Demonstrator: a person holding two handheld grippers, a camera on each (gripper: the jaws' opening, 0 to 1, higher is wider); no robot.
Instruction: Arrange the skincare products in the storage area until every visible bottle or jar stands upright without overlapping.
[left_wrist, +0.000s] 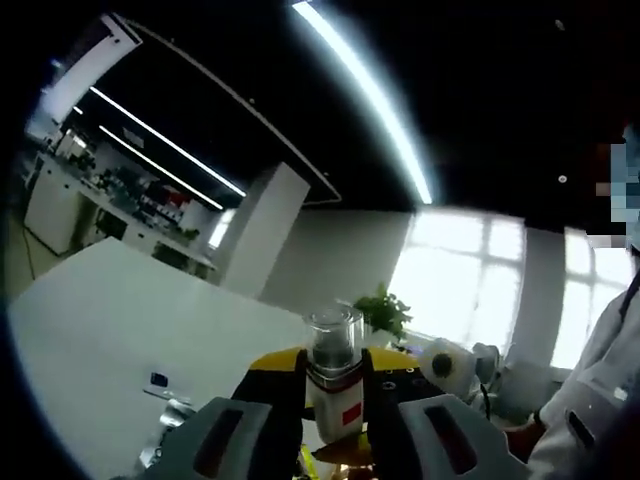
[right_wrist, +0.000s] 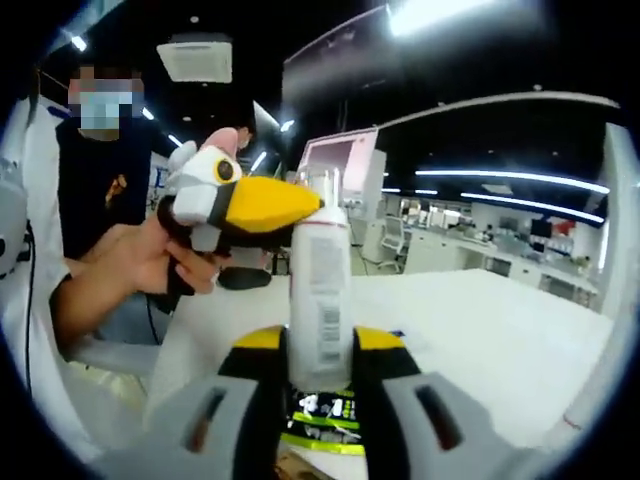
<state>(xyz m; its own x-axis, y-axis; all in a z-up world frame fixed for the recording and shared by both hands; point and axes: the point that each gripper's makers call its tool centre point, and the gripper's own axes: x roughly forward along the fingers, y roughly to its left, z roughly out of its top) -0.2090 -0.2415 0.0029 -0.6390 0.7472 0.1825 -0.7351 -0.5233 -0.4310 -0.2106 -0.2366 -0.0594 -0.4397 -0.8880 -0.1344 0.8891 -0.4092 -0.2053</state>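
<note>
A white bottle (right_wrist: 320, 290) with a clear cap (right_wrist: 320, 185) and a barcode label stands upright between the yellow-tipped jaws of my right gripper (right_wrist: 320, 345), which is shut on its lower body. My left gripper (right_wrist: 303, 207), held by a hand (right_wrist: 150, 260), comes in from the left and closes on the bottle's neck. In the left gripper view the same bottle (left_wrist: 335, 405) shows a red label and its clear cap (left_wrist: 333, 335), pinched between the left gripper (left_wrist: 335, 375) jaws. The bottle is held above a white table (right_wrist: 480, 330).
A black and green printed pack (right_wrist: 320, 420) lies under the bottle. Small items (left_wrist: 160, 381) sit on the white table (left_wrist: 120, 330) at the left. A potted plant (left_wrist: 385, 310) stands behind, and a person in a white coat (left_wrist: 600, 390) is at the right.
</note>
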